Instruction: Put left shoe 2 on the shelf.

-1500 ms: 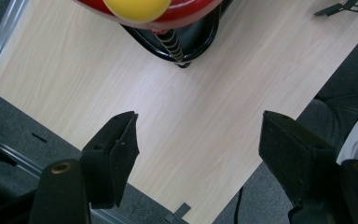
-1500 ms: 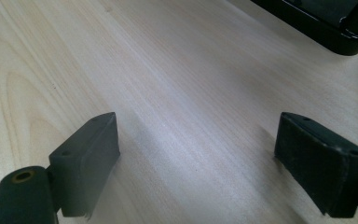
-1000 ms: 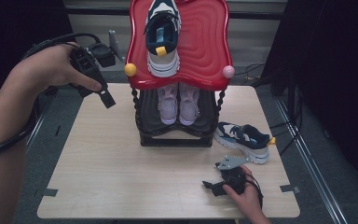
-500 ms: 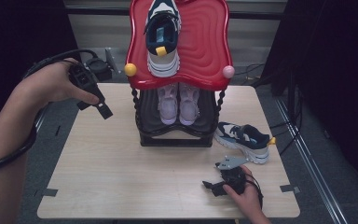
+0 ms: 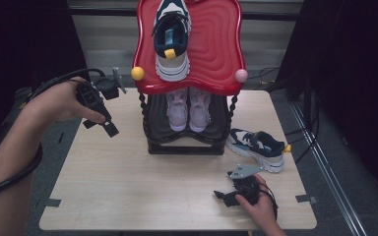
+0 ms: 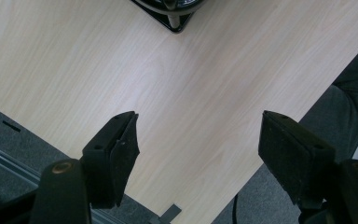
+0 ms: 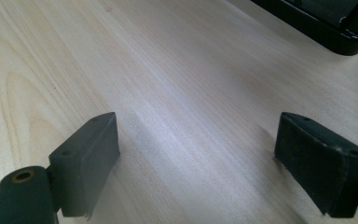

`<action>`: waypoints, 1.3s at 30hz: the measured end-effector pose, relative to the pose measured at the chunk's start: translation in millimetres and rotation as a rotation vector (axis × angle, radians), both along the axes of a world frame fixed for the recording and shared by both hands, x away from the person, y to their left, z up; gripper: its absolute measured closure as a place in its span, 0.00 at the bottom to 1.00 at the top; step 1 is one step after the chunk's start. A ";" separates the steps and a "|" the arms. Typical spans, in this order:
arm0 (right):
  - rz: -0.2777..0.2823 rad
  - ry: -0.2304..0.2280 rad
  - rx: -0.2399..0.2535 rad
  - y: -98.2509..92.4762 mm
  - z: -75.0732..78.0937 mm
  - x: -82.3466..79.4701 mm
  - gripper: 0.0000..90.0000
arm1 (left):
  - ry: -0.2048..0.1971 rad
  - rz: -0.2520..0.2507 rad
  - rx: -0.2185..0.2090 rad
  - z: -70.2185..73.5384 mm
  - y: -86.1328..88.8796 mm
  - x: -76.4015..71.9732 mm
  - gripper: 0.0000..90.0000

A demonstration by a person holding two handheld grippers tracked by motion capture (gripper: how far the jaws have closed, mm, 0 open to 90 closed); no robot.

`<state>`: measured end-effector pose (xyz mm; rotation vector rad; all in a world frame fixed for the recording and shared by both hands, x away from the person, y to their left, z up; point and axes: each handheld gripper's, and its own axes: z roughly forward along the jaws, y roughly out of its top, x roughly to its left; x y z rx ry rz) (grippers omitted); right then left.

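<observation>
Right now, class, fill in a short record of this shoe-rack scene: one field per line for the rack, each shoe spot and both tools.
rack: two-tier shoe rack at the back of the wooden table
top shelf: red, one navy and white sneaker
lower shelf: pair of pale pink shoes
on table: second navy and white sneaker, right of the rack
left tool: open, empty, above the table's left edge
right tool: open, empty, low over the table's front

This looks like a recording studio or lab: a light wooden table (image 5: 128, 187) stands between black curtains (image 5: 344, 73), with loose cables (image 5: 270, 73) behind it.
</observation>
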<state>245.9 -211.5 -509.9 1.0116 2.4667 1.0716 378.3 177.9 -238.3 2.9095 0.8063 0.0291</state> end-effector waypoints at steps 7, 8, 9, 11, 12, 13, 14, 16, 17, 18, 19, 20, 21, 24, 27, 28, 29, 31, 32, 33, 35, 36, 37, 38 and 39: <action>0.001 -0.001 0.000 0.0 0.0 0.1 0.15 | 0.025 -0.017 -0.004 -22.5 0.1 -0.2 0.31; 0.001 0.000 0.001 0.0 -0.1 0.1 0.15 | 0.031 -0.020 -0.002 -25.7 -0.3 -0.1 0.31; 0.001 0.000 0.001 0.0 -0.1 0.1 0.15 | 0.031 -0.020 -0.002 -25.7 -0.3 -0.1 0.31; 0.002 -0.003 -0.001 0.0 -0.1 0.2 0.15 | 0.041 -0.034 0.005 -32.2 -1.1 0.6 0.31; 0.002 -0.003 -0.001 0.0 -0.1 0.2 0.15 | 0.042 -0.033 0.006 -34.4 -1.5 0.6 0.31; 0.001 -0.002 0.000 0.0 -0.1 0.1 0.15 | 0.045 -0.032 -0.001 -40.4 -2.5 0.6 0.31; 0.002 -0.001 0.000 0.0 -0.1 0.1 0.15 | 0.047 -0.032 0.002 -43.0 -2.8 0.6 0.31; 0.001 0.000 0.001 0.1 -0.1 0.0 0.15 | 0.056 -0.049 0.011 -48.2 -2.6 1.8 0.31; 0.001 -0.001 0.002 0.1 -0.2 0.1 0.15 | 0.057 -0.052 0.011 -50.7 -2.5 2.3 0.31; 0.001 -0.001 0.002 0.2 -0.2 0.0 0.15 | 0.057 -0.052 0.009 -53.5 -2.5 2.3 0.31; 0.001 -0.002 0.001 0.1 -0.2 0.1 0.15 | 0.056 -0.054 0.007 -56.2 -2.5 2.1 0.31; 0.001 -0.001 0.002 0.2 -0.2 0.0 0.15 | 0.056 -0.055 0.002 -58.8 -2.6 2.1 0.31; 0.000 -0.001 0.002 0.2 -0.2 0.0 0.15 | 0.057 -0.055 0.000 -61.0 -2.6 1.8 0.31; 0.001 -0.001 0.002 0.2 -0.2 0.1 0.15 | 0.058 -0.047 -0.007 -68.6 -2.5 1.0 0.31; 0.001 -0.001 0.002 0.2 -0.2 0.0 0.14 | 0.063 -0.062 0.003 -74.5 -1.5 1.7 0.31; 0.001 -0.001 0.002 0.2 -0.2 0.1 0.15 | 0.061 -0.048 -0.008 -77.1 -1.7 0.7 0.31; 0.001 -0.003 0.002 0.1 -0.3 0.1 0.14 | 0.060 -0.053 -0.004 -79.3 -1.5 0.8 0.31; 0.001 -0.001 0.002 0.2 -0.2 0.0 0.15 | 0.065 -0.046 -0.011 -85.0 -2.1 -0.5 0.31; 0.001 -0.001 0.002 0.2 -0.2 0.1 0.15 | 0.071 -0.056 -0.002 -87.4 -1.9 -0.2 0.31; 0.001 -0.001 0.002 0.2 -0.2 0.1 0.15 | 0.075 -0.039 -0.013 -90.8 -2.6 -1.6 0.31; 0.001 -0.001 0.003 0.2 -0.2 0.0 0.15 | 0.076 -0.038 -0.014 -93.6 -2.8 -2.0 0.31; 0.001 -0.001 0.003 0.2 -0.2 0.0 0.15 | 0.082 -0.056 0.001 -95.1 -2.4 -0.8 0.31; 0.000 -0.002 0.002 0.1 -0.3 0.0 0.15 | 0.084 -0.054 0.000 -97.6 -2.6 -0.9 0.31; 0.001 -0.002 0.002 0.1 -0.4 0.1 0.15 | 0.086 -0.057 -0.004 -103.0 -3.0 -1.1 0.31; 0.001 -0.002 0.002 0.2 -0.4 0.1 0.14 | 0.091 -0.057 -0.004 -106.1 -3.2 -1.4 0.31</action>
